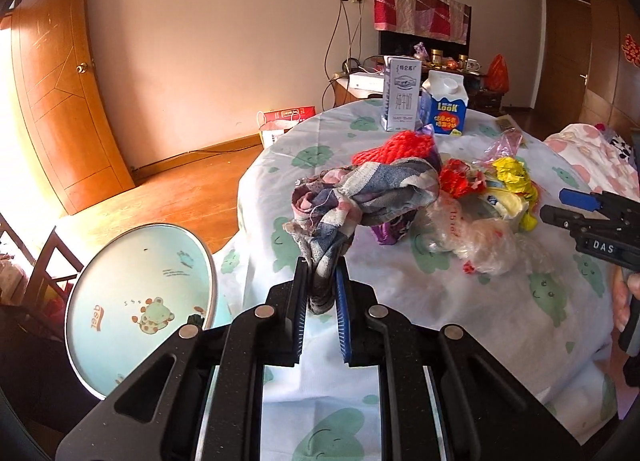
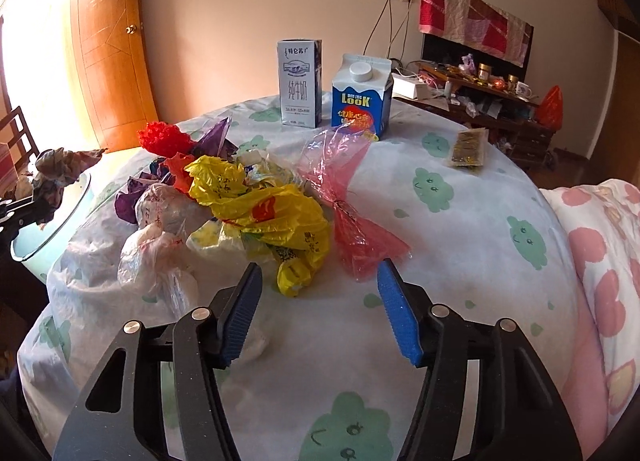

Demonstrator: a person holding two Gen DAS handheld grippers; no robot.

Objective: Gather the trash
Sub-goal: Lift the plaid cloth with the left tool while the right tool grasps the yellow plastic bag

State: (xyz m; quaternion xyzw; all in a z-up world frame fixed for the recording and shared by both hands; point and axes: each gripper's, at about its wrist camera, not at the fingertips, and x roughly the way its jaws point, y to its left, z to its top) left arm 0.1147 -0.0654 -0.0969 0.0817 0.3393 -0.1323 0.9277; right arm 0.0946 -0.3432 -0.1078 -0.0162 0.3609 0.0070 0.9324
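round clothed table (image 2: 460, 245), left hand-held gripper (image 1: 322, 281) clamped on plaid rag (image 1: 360, 197) at edge, right hand-held gripper (image 2: 320, 293) apart

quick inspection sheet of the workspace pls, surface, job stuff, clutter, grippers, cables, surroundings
surface: round table under a cloud-print cloth.
job's things: plaid rag; heap of crumpled bags, yellow bag on top; pink cellophane; pale blue bin beside the table.
clutter: milk carton, Look carton, small packet.
grippers: left gripper shut on the rag; right gripper open, nothing between.
cables: wall cables hang from a socket.
surroundings: wooden door, cluttered sideboard.
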